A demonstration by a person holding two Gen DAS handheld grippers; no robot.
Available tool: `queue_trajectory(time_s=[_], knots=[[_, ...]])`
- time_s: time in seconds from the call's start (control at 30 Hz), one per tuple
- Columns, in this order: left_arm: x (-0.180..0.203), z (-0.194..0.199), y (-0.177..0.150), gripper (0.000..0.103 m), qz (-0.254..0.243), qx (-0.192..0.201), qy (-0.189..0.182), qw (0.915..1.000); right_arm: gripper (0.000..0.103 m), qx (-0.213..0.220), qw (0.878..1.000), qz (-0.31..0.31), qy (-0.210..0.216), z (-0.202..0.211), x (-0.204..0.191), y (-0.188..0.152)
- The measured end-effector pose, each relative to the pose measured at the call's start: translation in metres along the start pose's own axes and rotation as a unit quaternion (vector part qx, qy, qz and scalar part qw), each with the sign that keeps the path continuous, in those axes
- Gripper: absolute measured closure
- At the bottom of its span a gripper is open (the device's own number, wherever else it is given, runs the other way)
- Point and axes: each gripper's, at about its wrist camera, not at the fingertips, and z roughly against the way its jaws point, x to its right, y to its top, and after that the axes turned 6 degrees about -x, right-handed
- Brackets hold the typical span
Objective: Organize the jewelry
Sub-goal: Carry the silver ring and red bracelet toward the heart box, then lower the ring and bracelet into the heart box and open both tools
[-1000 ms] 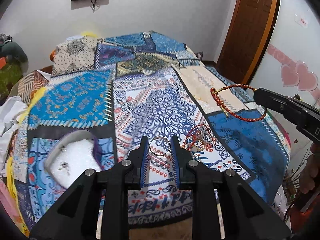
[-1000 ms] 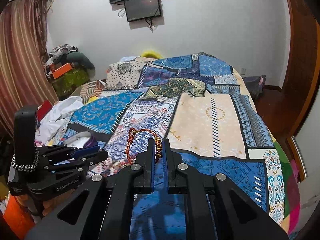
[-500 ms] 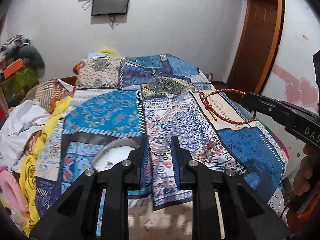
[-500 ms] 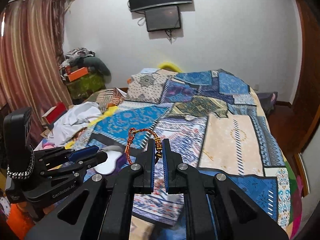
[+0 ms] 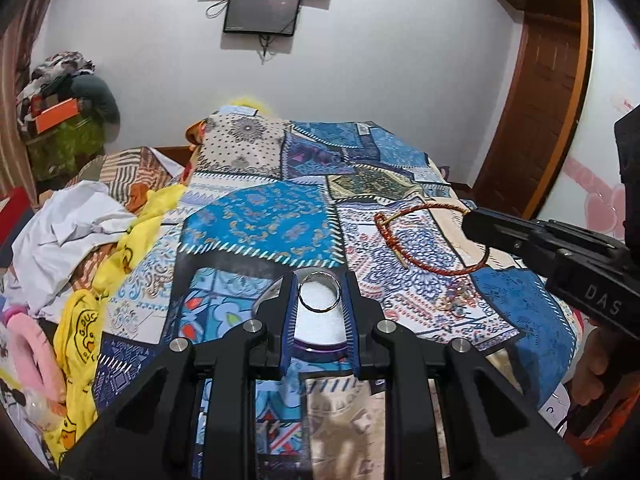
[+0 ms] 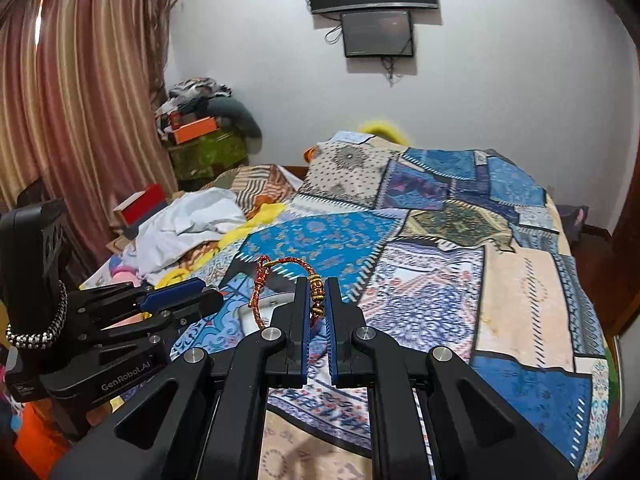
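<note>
My left gripper [image 5: 319, 294] is shut on a thin silver ring bangle [image 5: 319, 297] and holds it above an open white-lined jewelry box [image 5: 320, 328] on the patchwork bedspread. My right gripper [image 6: 317, 294] is shut on a red-and-gold thread bracelet [image 6: 280, 280], held in the air; the bracelet also shows in the left wrist view [image 5: 424, 236], right of the box. A small tangle of red jewelry [image 5: 456, 300] lies on the bedspread. The left gripper also shows in the right wrist view [image 6: 176, 300], with the box [image 6: 256, 312] partly hidden below it.
The patchwork bedspread [image 5: 280, 224] covers the bed. A heap of white and yellow clothes [image 5: 88, 240] lies along its left side. A wooden door [image 5: 536, 92] stands at the right, a wall screen [image 6: 376, 32] and curtains [image 6: 76, 92] beyond the bed.
Both grippers have pulled back towards the bed's near edge. The left gripper with the ring has shifted left and now hangs over the white-lined box. The right still holds the bracelet.
</note>
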Motion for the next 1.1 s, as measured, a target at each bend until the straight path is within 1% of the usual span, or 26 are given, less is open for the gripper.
queue_trajectory(time_s=[0.27,0.6,0.8,0.9,1.03,1.1], knots=[[-0.024,-0.016,-0.005,0.082,0.017,-0.014,0.010,0.9997,0.097,-0.036,0.999,0.014,0.015,-0.040,-0.016,0.000],[-0.041,-0.045,-0.008,0.082,0.027,-0.034,0.010,0.9990,0.097,-0.089,0.995,0.016,0.028,-0.090,-0.020,-0.004],[-0.045,-0.061,-0.007,0.082,0.027,-0.045,0.006,0.9986,0.097,-0.117,0.993,0.020,0.024,-0.109,-0.022,-0.009],[-0.045,-0.066,-0.007,0.082,0.028,-0.050,0.005,0.9984,0.097,-0.140,0.990,0.023,0.027,-0.118,-0.023,-0.012],[-0.042,-0.068,-0.007,0.082,0.027,-0.052,0.003,0.9983,0.097,-0.155,0.987,0.024,0.025,-0.120,-0.024,-0.014],[-0.041,-0.068,-0.007,0.082,0.025,-0.053,0.002,0.9983,0.095,-0.158,0.987,0.016,0.030,-0.117,-0.021,-0.014]])
